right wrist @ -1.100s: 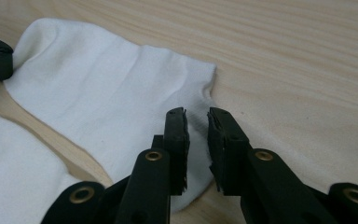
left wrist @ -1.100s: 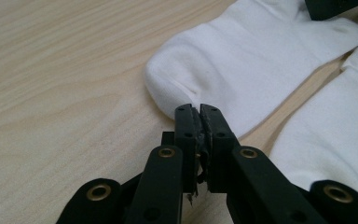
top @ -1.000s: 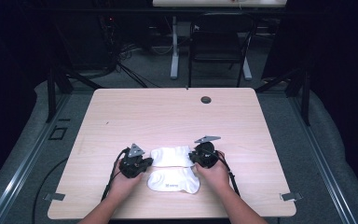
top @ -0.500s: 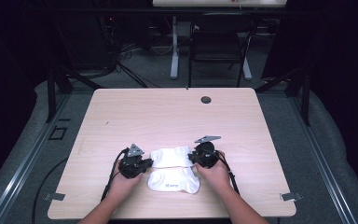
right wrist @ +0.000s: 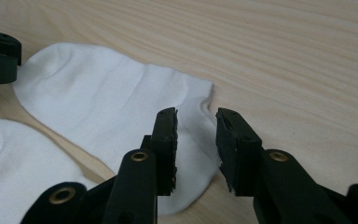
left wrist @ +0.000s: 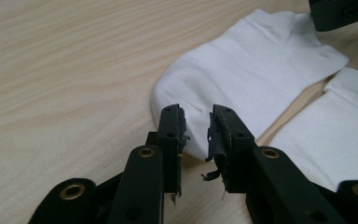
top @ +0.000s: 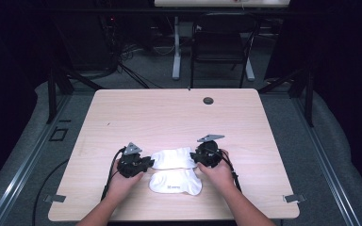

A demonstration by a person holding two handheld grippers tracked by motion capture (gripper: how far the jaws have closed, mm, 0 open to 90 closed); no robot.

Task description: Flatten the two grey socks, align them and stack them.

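Where the pale wood-grain table (top: 169,113) nears its front edge, two soft white knit socks are laid flat – the far sock (top: 173,158) between both grippers, the near sock (top: 175,182) just beside it. The left gripper (left wrist: 196,123) has just been opening, its jaws parted over the rounded toe; the right gripper (right wrist: 196,126) likewise, jaws spread over the cuff edge – nothing is pinched.

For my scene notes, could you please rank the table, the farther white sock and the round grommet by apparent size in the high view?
1. table
2. farther white sock
3. round grommet, clearly the smallest
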